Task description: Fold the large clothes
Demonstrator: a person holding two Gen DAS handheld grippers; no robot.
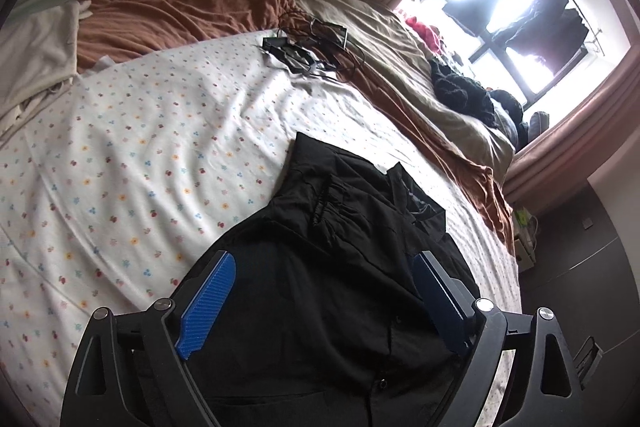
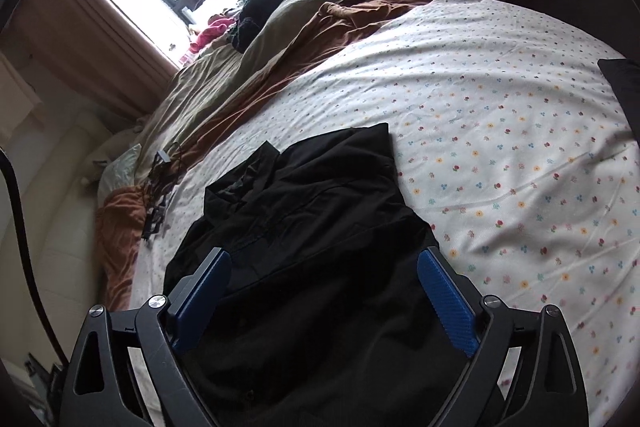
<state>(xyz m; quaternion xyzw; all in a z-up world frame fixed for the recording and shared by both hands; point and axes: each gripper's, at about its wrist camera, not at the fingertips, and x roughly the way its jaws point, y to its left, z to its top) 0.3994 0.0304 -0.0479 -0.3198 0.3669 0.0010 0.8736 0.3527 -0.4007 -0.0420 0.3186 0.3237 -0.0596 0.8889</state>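
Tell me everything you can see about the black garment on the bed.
The black garment is a thin, matte woven piece, apparently a shirt: small buttons run down one edge and a collar shows at its far end. It lies folded into a compact, slightly wrinkled bundle on the flower-print sheet. Nothing grips it: the left gripper and the right gripper both hang open above it, pads clear of the cloth.
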